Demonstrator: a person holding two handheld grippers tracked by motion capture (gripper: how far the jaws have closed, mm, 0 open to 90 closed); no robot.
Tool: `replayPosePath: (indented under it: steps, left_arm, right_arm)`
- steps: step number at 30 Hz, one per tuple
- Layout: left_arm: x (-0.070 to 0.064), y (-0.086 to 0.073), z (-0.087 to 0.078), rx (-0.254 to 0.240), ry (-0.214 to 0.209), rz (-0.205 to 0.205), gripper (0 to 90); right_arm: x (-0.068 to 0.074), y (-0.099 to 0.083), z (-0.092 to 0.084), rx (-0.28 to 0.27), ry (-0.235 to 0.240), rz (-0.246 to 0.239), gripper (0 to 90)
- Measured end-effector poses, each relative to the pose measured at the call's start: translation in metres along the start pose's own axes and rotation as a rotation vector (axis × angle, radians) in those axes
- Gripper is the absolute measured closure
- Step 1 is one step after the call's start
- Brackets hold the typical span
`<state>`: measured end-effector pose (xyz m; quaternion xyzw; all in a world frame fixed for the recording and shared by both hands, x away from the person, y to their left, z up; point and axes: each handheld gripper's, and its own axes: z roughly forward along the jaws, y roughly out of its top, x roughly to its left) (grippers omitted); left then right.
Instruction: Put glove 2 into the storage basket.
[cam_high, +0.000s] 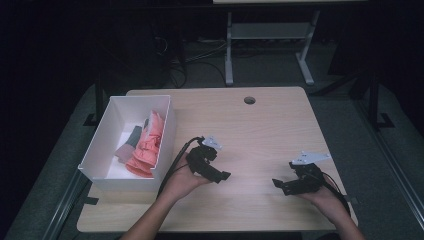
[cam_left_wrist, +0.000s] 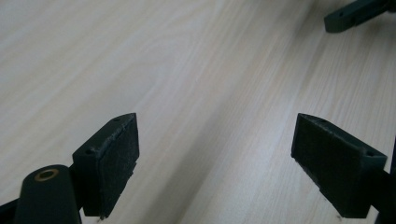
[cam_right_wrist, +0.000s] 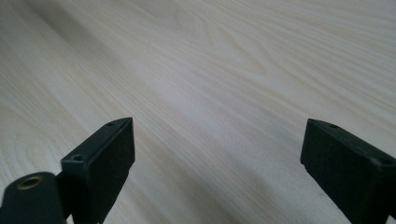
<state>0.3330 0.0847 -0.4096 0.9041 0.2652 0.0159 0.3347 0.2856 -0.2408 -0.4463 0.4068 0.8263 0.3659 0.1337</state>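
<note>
High view: left gripper (cam_high: 223, 176) and right gripper (cam_high: 278, 184) rest low over the bare table (cam_high: 270, 125), jaws spread wide, holding nothing. Pink cloth (cam_high: 147, 145) lies in the white box (cam_high: 112, 120) left of them.

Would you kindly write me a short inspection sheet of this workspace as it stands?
Surface: light wooden table, bare between the grippers, round hole near the far edge.
Job's things: white bin at the table's left, holding pink cloth and a grey piece.
Clutter: nothing seen.
Grippers: left gripper and right gripper both open, empty, low over the table.
Cables: one trails from each gripper; more lie on the floor behind.
Surroundings: dark room, another table's white legs beyond.
</note>
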Motion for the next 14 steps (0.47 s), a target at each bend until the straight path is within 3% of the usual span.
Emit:
replayPosePath:
  steps: [3,4,13,14]
  left_arm:
    - [0.0,-0.0078,0.009,0.023,-0.01,0.015,14.9]
    - [-0.0011,-0.009,0.0108,0.011,-0.012,-0.001,14.9]
    - [-0.0026,-0.0115,0.0079,-0.017,-0.006,0.024,14.8]
    - [-0.0043,-0.0118,0.0085,-0.029,-0.007,0.011,14.8]
  right_arm:
    - [0.0011,-0.0046,0.0001,0.017,-0.002,0.0,9.7]
    - [0.0015,-0.0057,0.0003,0.018,-0.003,0.001,9.7]
    - [0.0036,-0.0109,-0.0016,0.013,-0.012,0.014,9.7]
    - [0.0029,-0.0113,-0.0017,0.006,-0.014,0.004,9.7]
